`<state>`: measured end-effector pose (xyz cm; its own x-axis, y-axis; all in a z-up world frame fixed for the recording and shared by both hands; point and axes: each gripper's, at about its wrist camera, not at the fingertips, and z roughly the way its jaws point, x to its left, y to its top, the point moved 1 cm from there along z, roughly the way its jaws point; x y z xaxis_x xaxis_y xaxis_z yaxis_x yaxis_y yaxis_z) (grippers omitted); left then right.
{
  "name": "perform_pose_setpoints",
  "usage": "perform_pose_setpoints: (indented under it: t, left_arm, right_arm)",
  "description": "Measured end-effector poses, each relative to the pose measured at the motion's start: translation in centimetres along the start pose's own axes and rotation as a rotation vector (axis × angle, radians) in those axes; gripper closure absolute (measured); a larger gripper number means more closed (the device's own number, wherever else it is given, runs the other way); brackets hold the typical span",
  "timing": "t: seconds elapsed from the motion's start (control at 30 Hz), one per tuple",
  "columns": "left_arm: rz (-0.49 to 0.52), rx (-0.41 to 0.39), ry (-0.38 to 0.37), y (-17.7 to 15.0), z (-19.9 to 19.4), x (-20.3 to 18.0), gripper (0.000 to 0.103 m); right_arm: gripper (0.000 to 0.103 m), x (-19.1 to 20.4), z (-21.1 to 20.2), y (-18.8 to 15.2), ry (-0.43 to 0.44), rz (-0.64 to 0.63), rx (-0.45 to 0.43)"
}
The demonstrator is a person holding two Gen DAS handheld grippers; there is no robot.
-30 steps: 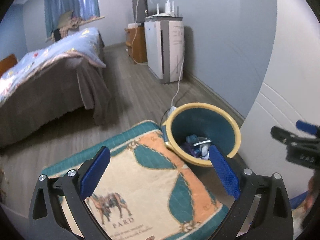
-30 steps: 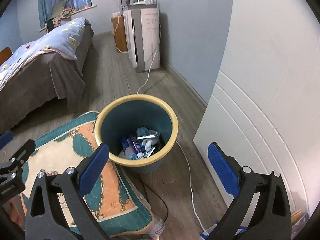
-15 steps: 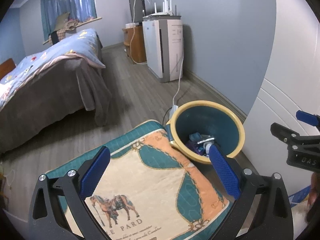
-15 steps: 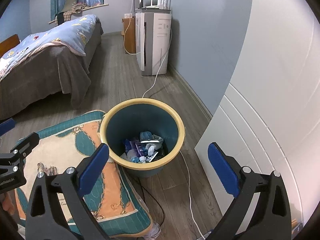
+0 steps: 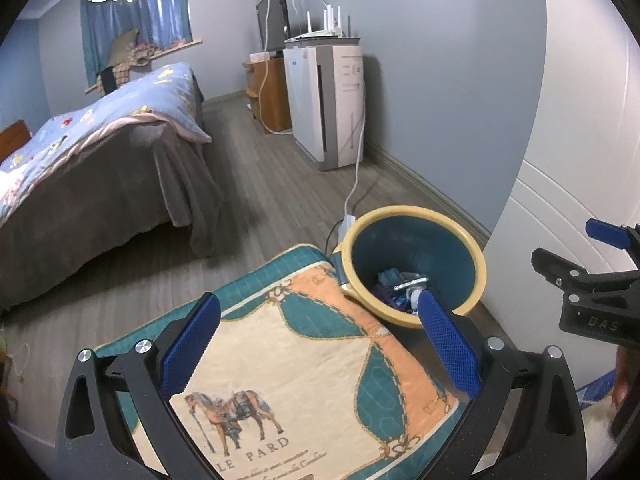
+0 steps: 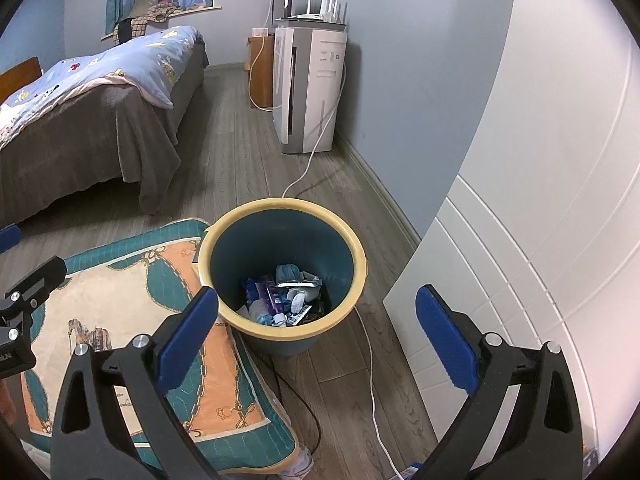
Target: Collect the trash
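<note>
Bedroom floor: your left gripper (image 5: 316, 344) and right gripper (image 6: 316, 328) gape wide, empty; bin (image 6: 282, 212) of wrappers, probably, sits between right fingertips.

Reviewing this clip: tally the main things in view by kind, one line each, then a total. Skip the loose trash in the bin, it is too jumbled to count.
Trash bin: 1
Patterned cushion: 1
Bed: 1
White appliance: 1
Router: 1
Left tool, open: 1
Right tool, open: 1
Total: 7
</note>
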<state>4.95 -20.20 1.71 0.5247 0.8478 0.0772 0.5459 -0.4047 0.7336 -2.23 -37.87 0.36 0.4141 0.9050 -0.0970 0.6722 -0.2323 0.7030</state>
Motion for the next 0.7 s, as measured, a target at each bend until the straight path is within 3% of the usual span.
perform_pose_setpoints:
  t: [0.7]
  left_arm:
    - [0.0,-0.001,0.002,0.08,-0.13,-0.11,0.005]
  right_arm:
    - [0.006,-0.02,0.23,-0.01,-0.001,0.003,0.009]
